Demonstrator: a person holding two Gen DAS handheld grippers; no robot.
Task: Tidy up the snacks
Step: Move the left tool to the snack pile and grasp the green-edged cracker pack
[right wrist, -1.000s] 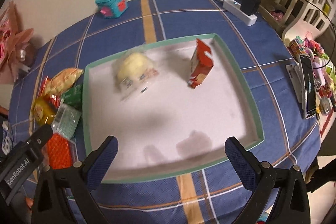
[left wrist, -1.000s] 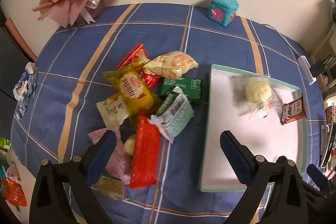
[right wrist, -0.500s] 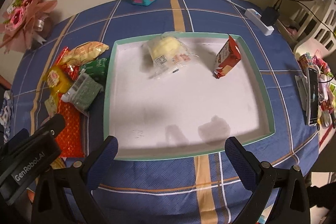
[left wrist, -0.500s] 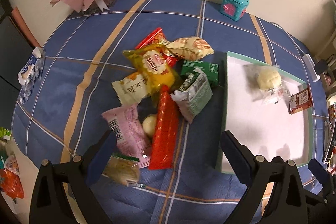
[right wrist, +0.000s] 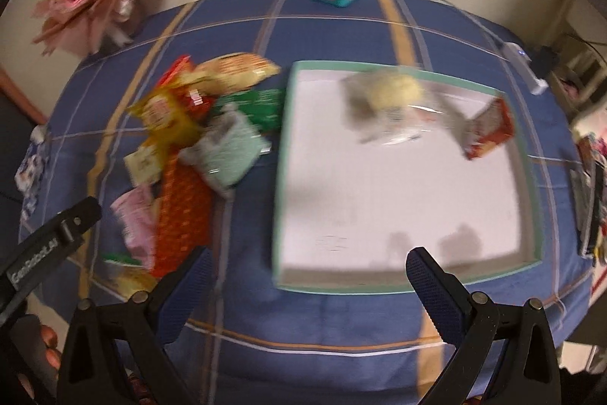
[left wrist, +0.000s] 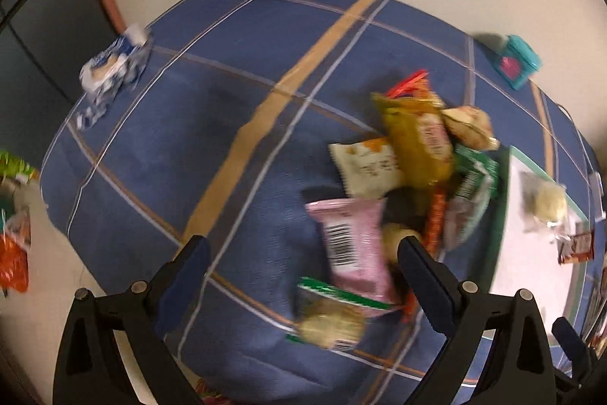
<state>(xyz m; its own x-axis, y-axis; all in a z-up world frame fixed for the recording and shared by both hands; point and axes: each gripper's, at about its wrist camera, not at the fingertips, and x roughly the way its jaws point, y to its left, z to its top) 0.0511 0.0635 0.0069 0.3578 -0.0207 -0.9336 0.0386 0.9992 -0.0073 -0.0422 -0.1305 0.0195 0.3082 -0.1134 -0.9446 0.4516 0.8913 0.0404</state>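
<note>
Clearly, our left gripper (left wrist: pixel 299 253) and right gripper (right wrist: pixel 307 262) hang wide and empty; the snack pile (left wrist: pixel 409 185) sits beside the tray (right wrist: pixel 282 139) (blurred), so we might snag two overlapping packets.

Both wrist views look down and forward over the worktop (left wrist: pixel 235 71) from above its near edge, left toward the snack pile (left wrist: pixel 413 173), right toward the tray (right wrist: pixel 282 154), sharing both.
</note>
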